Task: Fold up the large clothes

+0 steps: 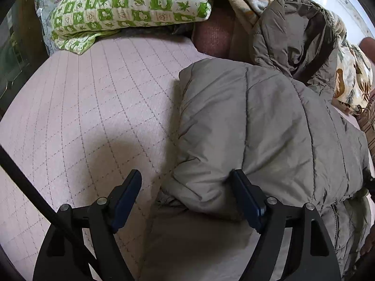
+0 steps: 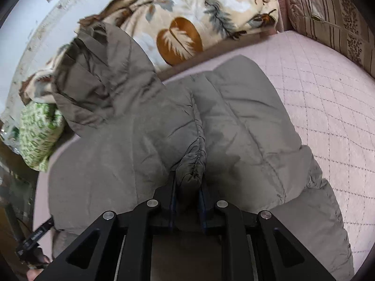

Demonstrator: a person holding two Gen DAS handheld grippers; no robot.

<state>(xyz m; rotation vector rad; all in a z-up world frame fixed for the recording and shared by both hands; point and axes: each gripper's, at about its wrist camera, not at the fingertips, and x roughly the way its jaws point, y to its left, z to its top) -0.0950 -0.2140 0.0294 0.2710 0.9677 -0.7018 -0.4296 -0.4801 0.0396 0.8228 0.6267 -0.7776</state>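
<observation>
A grey-brown padded jacket lies spread on the pink quilted bed cover, its hood bunched against the bedding behind. My left gripper stands open at the jacket's left lower edge. Its right finger rests against the padded cloth and its left finger hangs over bare cover. In the right wrist view the jacket fills the middle, with the hood at upper left. My right gripper is shut on a puckered ridge of the jacket, which stands up between the pads.
A green-and-white patterned quilt lies at the bed's far end. A cream leaf-print blanket is heaped behind the hood. A striped cushion stands at the right. Bare pink cover stretches to the jacket's right.
</observation>
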